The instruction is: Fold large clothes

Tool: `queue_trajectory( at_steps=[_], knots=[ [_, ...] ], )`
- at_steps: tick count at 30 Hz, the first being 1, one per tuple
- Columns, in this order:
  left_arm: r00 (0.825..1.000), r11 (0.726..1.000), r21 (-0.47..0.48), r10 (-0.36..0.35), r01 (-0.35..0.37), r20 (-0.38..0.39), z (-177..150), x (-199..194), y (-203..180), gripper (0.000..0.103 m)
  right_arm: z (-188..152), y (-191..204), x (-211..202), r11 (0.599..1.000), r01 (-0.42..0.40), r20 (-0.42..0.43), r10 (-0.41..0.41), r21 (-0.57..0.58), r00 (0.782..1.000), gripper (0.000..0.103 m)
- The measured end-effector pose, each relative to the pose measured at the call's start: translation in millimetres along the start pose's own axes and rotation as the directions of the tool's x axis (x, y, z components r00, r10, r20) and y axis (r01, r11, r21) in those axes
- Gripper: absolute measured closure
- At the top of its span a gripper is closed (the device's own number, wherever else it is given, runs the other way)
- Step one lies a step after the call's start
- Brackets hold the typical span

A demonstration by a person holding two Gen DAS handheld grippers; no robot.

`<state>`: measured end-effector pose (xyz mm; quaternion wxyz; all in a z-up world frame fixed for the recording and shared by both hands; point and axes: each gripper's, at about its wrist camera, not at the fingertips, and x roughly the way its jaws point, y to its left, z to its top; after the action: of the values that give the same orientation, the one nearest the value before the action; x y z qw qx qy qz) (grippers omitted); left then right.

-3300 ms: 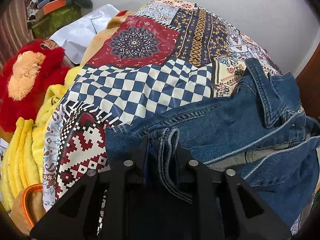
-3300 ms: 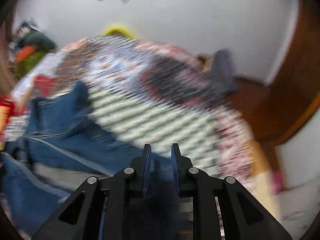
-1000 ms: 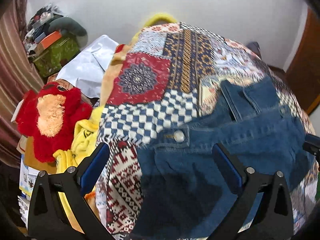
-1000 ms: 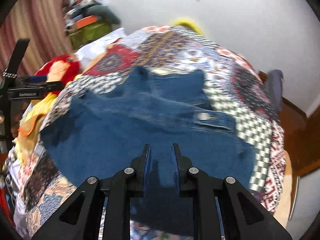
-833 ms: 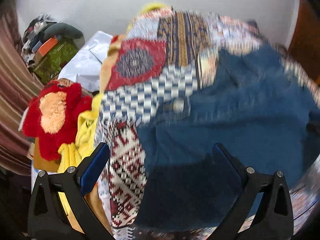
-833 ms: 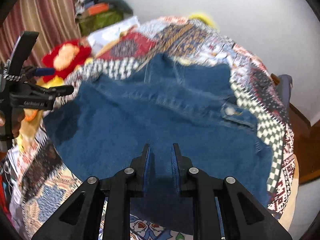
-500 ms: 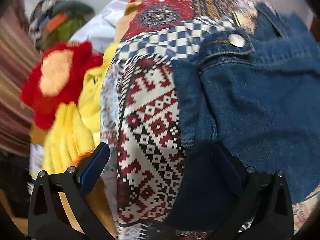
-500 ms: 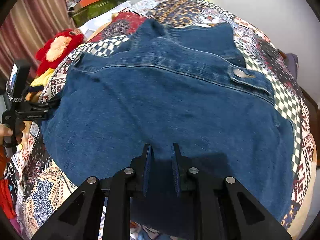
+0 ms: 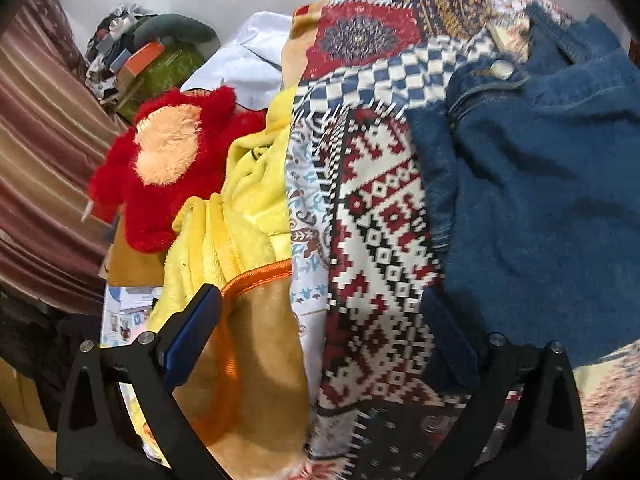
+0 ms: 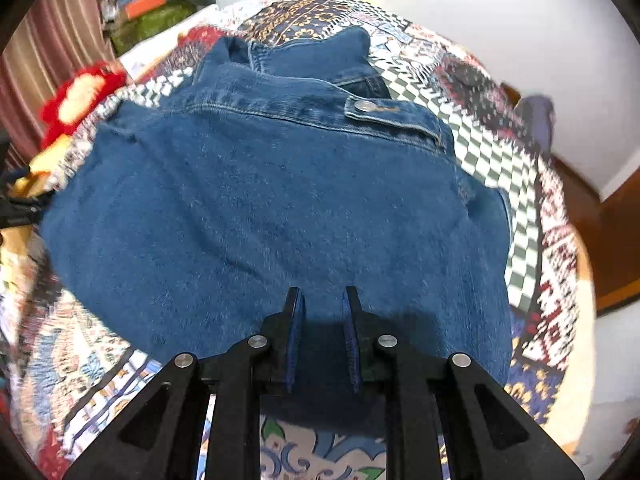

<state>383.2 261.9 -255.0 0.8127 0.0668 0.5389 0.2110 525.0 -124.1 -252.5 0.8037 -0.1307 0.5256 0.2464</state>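
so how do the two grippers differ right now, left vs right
The left gripper has its jaws spread wide with nothing clamped; the right gripper has its jaws drawn close together on the near hem of the denim jacket. The left sits over the jacket's side edge and the patterned quilt; the right is centred on the jacket. Both have black frames, blue pads, and point down.

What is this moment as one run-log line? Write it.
left gripper: open, empty, at denim jacket's side edge | right gripper: shut on denim jacket's near hem | denim jacket: spread on patchwork bedspread
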Motion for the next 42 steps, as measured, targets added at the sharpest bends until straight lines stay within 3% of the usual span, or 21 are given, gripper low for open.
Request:
queue_trajectory(
  at_steps=[3, 6, 9, 16, 18, 21, 25, 30, 32, 33, 34, 35, 36, 37, 40, 42],
  knots=[
    [0.994, 0.990, -0.086, -0.112, 0.113, 0.013, 6, -19, 4, 0.002, -2, -13, -7, 0.996, -0.055, -0.004, 0.055, 0.065, 0.998, 0.088],
    [0.977, 0.970, -0.124, -0.206, 0.211, 0.051, 14, -36, -1, 0.002, 0, -15, -17, 0.995, -0.013, -0.003, 0.014, 0.096, 1.000, 0.087],
    [0.955, 0.951, -0.097, -0.287, 0.294, 0.079, 26, -53, -23, 0.002, 5, -18, -28, 0.994, -0.018, 0.023, 0.016, 0.105, 1.000, 0.087],
    [0.910, 0.913, 0.018, -0.407, 0.407, 0.073, 48, -62, -99, 0.002, 26, 0, -25, 0.998, -0.009, 0.050, 0.006, 0.059, 0.999, 0.087],
    [0.906, 0.907, 0.053, -0.421, 0.419, 0.048, 49, -55, -125, 0.002, 28, 4, -13, 0.998, 0.045, 0.045, -0.047, 0.049, 0.998, 0.087],
    [0.926, 0.921, 0.102, -0.378, 0.375, 0.015, 44, -39, -151, 0.001, 25, 5, 14, 0.987, 0.160, -0.015, -0.159, 0.024, 0.987, 0.087],
    [0.915, 0.914, 0.085, -0.401, 0.397, 0.041, 36, -33, -147, 0.000, 15, 4, 16, 0.982, 0.186, 0.024, -0.186, -0.023, 0.982, 0.087],
    [0.915, 0.916, 0.043, -0.400, 0.399, 0.044, 27, -29, -131, 0.000, 8, 5, 15, 0.976, 0.205, 0.036, -0.203, -0.068, 0.978, 0.086],
    [0.919, 0.920, 0.030, -0.393, 0.392, 0.043, 24, -30, -128, 0.000, 8, 3, 14, 0.975, 0.215, 0.032, -0.213, -0.061, 0.976, 0.079],
    [0.926, 0.927, 0.028, -0.374, 0.373, 0.047, 22, -30, -126, 0.000, 7, 2, 14, 0.971, 0.230, 0.031, -0.229, -0.060, 0.973, 0.068],
    [0.935, 0.936, 0.029, -0.352, 0.351, 0.049, 20, -31, -124, 0.000, 6, 0, 14, 0.963, 0.261, 0.029, -0.260, -0.062, 0.965, 0.046],
    [0.941, 0.942, 0.031, -0.335, 0.334, 0.046, 19, -30, -122, 0.000, 6, 0, 15, 0.948, 0.310, 0.034, -0.309, -0.065, 0.951, 0.033],
    [0.943, 0.944, 0.028, -0.329, 0.329, 0.044, 17, -30, -119, 0.000, 4, -2, 14, 0.931, 0.359, 0.045, -0.357, -0.063, 0.933, 0.012],
    [0.944, 0.945, 0.021, -0.328, 0.328, 0.042, 14, -29, -116, 0.000, 1, -6, 13, 0.924, 0.379, 0.053, -0.376, -0.058, 0.925, 0.007],
    [0.942, 0.943, -0.006, -0.333, 0.333, 0.037, 10, -32, -103, 0.000, -6, -25, 8, 0.960, 0.280, 0.023, -0.280, 0.006, 0.960, 0.007],
    [0.960, 0.961, -0.008, -0.275, 0.276, 0.047, 6, -35, -94, 0.000, -9, -36, 2, 0.974, 0.220, 0.006, -0.220, 0.058, 0.975, 0.007]
  ],
)
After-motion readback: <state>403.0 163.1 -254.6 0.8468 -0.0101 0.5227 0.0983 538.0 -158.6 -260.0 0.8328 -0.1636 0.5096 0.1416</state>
